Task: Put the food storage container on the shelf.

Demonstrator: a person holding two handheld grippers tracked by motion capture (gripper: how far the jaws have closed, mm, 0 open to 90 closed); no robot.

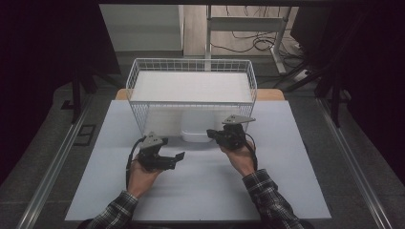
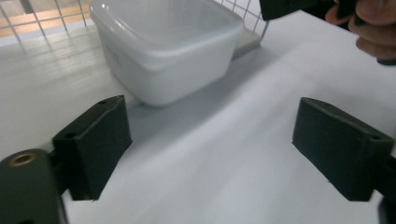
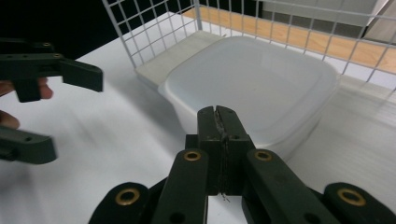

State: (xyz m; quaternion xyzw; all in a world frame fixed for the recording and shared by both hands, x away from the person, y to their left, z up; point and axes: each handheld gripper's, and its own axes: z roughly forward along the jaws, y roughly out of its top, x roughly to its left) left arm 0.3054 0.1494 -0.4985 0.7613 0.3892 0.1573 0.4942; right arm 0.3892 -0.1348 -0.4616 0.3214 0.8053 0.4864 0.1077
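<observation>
A white plastic container (image 1: 196, 131) stands on the table at the mouth of a white wire basket (image 1: 191, 64) that lies on its side. My left gripper (image 1: 176, 161) hovers to the container's left, open, its jaws pointing right. In the left gripper view the wide-apart jaws of the left gripper (image 2: 212, 140) frame bare table, with the container (image 2: 163, 46) ahead. My right gripper (image 1: 210, 132) is shut, its tips at the container's right side. In the right gripper view the right gripper (image 3: 218, 114) has its pads pressed together just before the container's rim (image 3: 252, 84); I cannot tell whether they touch it.
The basket's wire wall (image 3: 154, 32) rises behind the container over a pale base board. The white table sheet (image 1: 215, 191) extends toward me. Beyond the table are a metal frame and cables on the floor (image 1: 248, 40). The left gripper (image 3: 70, 112) appears open in the right gripper view.
</observation>
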